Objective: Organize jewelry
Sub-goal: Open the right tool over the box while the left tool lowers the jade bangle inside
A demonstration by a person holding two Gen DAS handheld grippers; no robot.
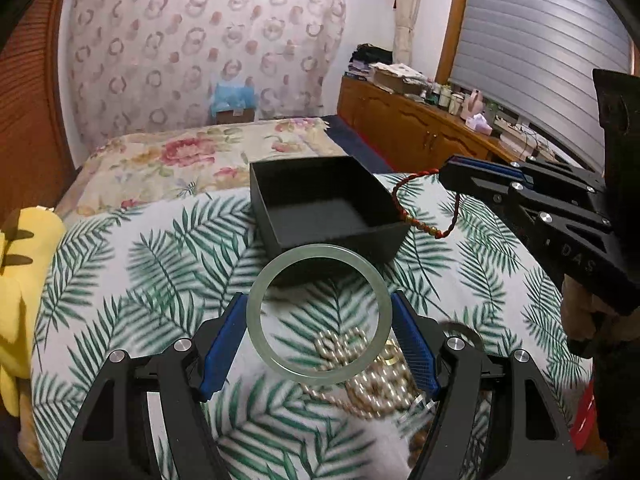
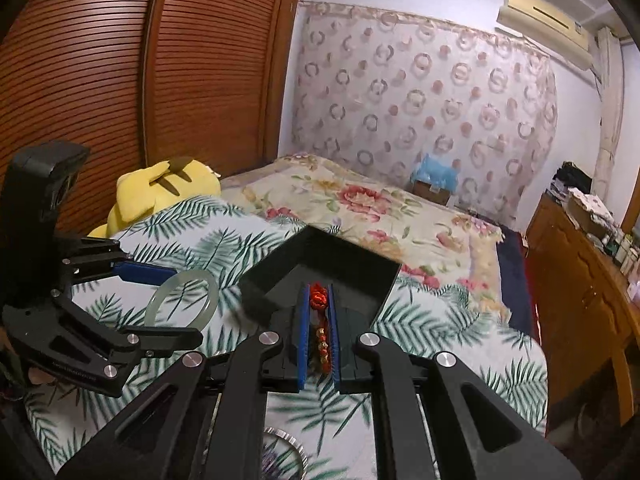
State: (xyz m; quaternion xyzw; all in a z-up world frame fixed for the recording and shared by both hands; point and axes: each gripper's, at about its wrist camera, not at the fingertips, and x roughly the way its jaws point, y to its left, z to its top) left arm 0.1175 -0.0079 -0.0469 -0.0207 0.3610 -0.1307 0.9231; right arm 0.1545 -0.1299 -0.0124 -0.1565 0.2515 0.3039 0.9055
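Between the blue pads of the left hand-held gripper [image 1: 320, 336] sits the pale green jade bangle [image 1: 318, 314], clamped across its width and held above the leaf-print bed cover [image 1: 120, 264], just short of the near wall of the open black box [image 1: 324, 208]. The box looks empty and stands on the bed. To its right, the right hand-held gripper [image 2: 319, 328] is closed tight on a red cord bracelet [image 2: 320, 320] with gold beads; in the left wrist view its loop dangles just past the box's right wall. Under the bangle, a heap of pearl strands [image 1: 360, 368] lies on the cover, blurred.

The chief risk is probably the bangle. It is smooth, hard and round, gripped only at two points on its rim, so a slight tilt or loosening could let it pivot or slip out. Landing on the bed would be harmless, but striking the box edge might chip it. The cord's hanging loop could also snag on the box wall or drape outside it if released too soon. With both grippers converging on one box, they might collide.
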